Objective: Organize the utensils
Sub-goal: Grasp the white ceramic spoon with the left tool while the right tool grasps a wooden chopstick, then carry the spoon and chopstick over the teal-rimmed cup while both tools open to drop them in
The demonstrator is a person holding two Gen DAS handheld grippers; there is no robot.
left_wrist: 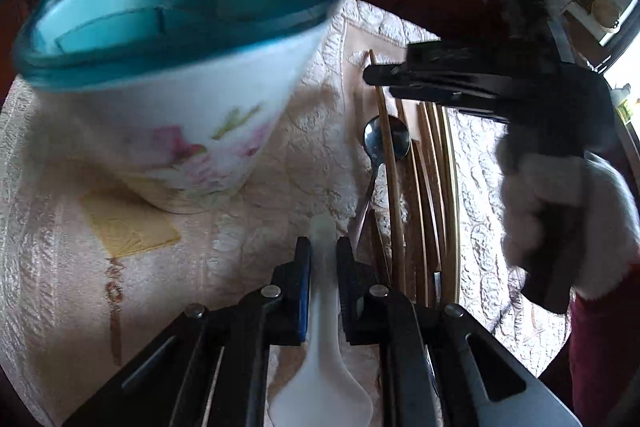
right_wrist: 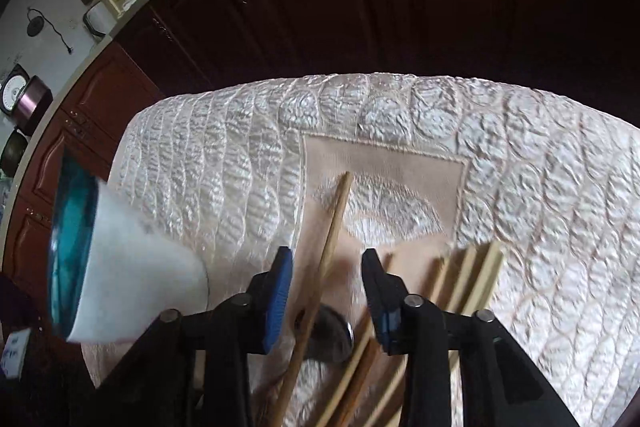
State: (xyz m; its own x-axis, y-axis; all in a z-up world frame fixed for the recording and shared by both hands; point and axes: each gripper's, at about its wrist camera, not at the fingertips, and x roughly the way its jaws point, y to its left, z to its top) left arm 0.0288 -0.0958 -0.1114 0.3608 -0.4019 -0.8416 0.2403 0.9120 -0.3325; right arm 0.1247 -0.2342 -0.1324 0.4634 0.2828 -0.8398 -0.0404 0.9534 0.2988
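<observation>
The left gripper [left_wrist: 323, 259] is clamped on the handle of a white plastic soup spoon [left_wrist: 320, 367], whose bowl lies nearest the camera. Just right of it lie wooden chopsticks [left_wrist: 430, 187] and a metal spoon [left_wrist: 386, 139] on the cream quilted tablecloth [left_wrist: 240, 227]. Ahead and left stands a white flowered cup with a blue-green rim [left_wrist: 192, 131]; its inside looks empty. The right gripper [right_wrist: 327, 259] straddles one wooden chopstick [right_wrist: 334, 227], jaws apart, nothing grasped.

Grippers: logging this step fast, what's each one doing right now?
Left gripper: closed on the white spoon.
Right gripper: open around one chopstick, not gripping it.
</observation>
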